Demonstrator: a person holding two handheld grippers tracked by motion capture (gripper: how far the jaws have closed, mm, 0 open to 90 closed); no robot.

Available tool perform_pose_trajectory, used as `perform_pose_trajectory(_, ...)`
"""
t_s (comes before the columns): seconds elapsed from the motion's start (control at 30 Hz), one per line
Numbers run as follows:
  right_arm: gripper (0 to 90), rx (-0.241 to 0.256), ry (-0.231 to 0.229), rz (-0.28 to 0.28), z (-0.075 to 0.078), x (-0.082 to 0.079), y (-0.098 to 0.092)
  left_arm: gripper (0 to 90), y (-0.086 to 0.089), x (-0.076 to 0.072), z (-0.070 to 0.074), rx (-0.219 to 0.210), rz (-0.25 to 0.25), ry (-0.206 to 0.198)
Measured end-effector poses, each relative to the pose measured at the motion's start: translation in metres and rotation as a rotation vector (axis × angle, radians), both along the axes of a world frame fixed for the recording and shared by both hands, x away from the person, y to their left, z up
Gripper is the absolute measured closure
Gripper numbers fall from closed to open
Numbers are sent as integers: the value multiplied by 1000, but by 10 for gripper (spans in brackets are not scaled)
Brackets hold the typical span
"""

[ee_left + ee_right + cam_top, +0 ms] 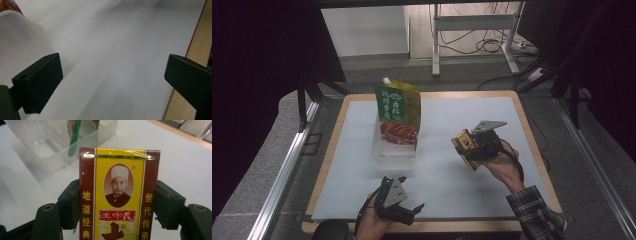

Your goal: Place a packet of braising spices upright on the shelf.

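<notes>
Black fingers point(37, 82) w/ screw holes, grey triangular top plates, black cables; plaid sleeve point(534, 212) on right forearm.

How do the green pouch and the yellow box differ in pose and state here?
The green pouch stands upright in the clear container; the yellow box is held above the table, clamped in the right tool. The pouch is tall with a white spout cap; the box is small, flat and rectangular. Both carry printed Chinese text.

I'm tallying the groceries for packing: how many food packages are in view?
2. A green spouted pouch stands upright in the clear plastic bin on the mat. A yellow-and-brown box is clamped in the right gripper, held above the table. None seems hidden.
</notes>
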State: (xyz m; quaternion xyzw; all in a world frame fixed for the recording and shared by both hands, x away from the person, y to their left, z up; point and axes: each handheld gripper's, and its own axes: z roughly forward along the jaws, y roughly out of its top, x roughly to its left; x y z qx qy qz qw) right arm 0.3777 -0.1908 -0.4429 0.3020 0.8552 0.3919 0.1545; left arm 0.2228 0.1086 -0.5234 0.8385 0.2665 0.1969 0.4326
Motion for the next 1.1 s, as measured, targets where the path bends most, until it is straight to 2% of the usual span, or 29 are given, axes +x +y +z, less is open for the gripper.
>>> perform_pose_trajectory(0.4, 321, 116, -117, 48, 7, -4, 14, 15, 0, 0, 0, -6, 2, 0)
perform_pose_trajectory(0.6, 321, 170, -148, 60, 9, -5, 21, 15, 0, 0, 0, -10, 3, 0)
perform_pose_trajectory(0.73, 321, 230, -162, 83, 9, -4, 25, 15, 1, 0, 0, -15, 6, 1)
perform_pose_trajectory(0.87, 321, 266, -169, 89, 9, -2, 29, 15, 2, 0, 0, -19, 8, 0)
perform_pose_trajectory(1.1, 322, 293, -180, 115, 9, 0, 40, 15, 5, 0, 2, -23, 12, -1)
